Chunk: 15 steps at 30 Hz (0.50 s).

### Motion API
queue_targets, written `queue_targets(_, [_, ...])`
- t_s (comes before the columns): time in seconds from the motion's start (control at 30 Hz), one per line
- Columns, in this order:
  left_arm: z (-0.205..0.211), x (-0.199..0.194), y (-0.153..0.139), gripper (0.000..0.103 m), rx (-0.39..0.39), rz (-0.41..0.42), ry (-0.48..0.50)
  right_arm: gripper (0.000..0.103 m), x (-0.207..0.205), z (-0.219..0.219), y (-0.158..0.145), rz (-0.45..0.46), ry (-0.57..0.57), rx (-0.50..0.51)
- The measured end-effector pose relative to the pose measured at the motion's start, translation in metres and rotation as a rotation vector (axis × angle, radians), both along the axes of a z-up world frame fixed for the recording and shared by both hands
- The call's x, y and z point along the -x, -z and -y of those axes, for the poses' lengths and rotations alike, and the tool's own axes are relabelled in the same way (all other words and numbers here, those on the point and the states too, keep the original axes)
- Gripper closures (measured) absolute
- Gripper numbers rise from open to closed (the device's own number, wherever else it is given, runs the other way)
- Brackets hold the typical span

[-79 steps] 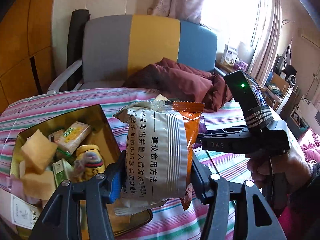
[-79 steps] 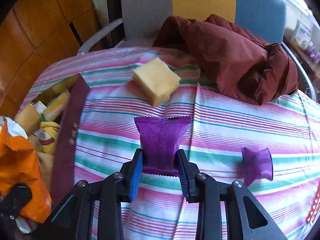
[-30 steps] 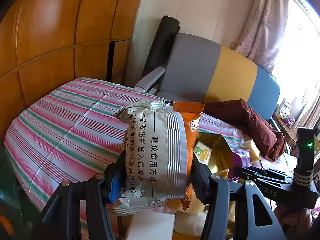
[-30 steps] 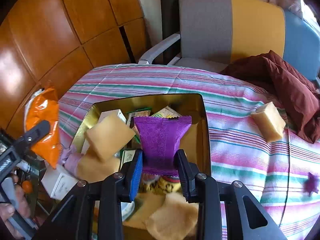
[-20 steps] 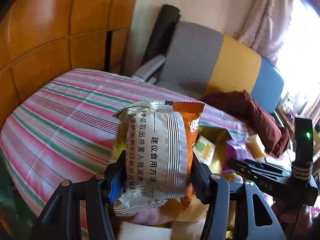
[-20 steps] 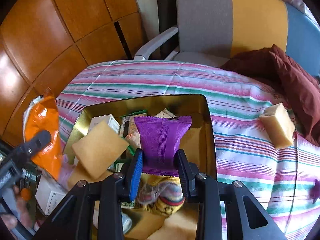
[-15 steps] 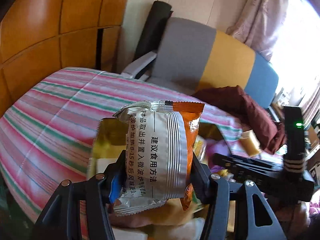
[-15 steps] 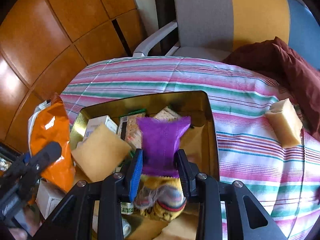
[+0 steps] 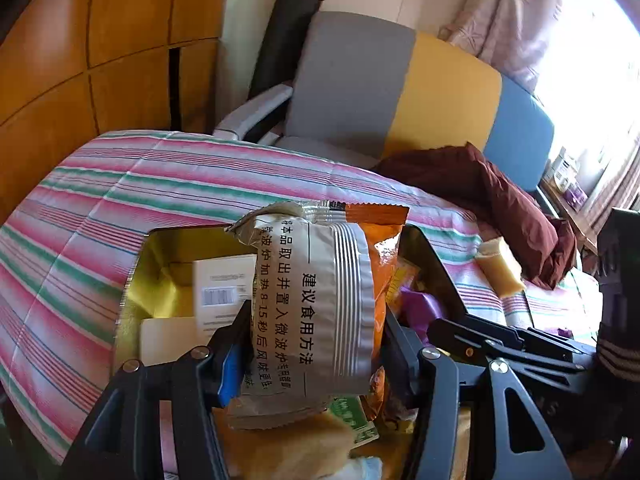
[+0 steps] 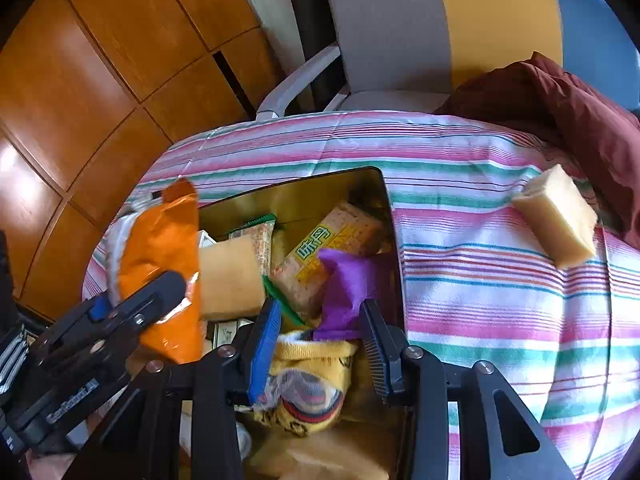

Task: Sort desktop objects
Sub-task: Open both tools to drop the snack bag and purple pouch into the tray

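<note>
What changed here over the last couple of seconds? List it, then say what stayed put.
The right gripper carried the purple packet from the striped cloth to over the gold tin; its jaws are opening and the packet is dropping free into the tin. The left gripper swung over the tin too. Unchanged: it grips the orange snack bag, and the yellow sponge block lies on the cloth.

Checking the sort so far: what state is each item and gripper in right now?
Gold metal tin: open, crowded with snacks.
Orange and silver snack bag: clamped in left gripper, above the tin.
Purple snack packet: dropping into the tin.
Right gripper: opening, pads off the packet.
Yellow sponge block: outside the tin, on the striped cloth.
</note>
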<state>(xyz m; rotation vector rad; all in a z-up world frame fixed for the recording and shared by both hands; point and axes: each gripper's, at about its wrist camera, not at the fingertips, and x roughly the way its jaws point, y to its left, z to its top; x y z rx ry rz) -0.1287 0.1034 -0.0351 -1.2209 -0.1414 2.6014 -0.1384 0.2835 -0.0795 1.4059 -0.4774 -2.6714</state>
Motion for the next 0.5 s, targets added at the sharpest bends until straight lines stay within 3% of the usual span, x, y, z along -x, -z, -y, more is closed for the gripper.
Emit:
queue_targets(0.13, [-0.015,0.004,0.015,0.045,0.036,0.04,0.016,0.061,-0.012,-0.011,-0.001,-0.011,0.029,0.014])
queue_targets(0.2, [-0.015,0.004,0.019,0.045,0.015,0.05,0.011,0.062,-0.018,-0.016,-0.001,-0.009,0.043,0.02])
queue_targets(0.5, [-0.019,-0.011,0.014,0.042,0.021,0.038,0.009,0.061,-0.042,-0.024,-0.009,-0.036,0.063,-0.005])
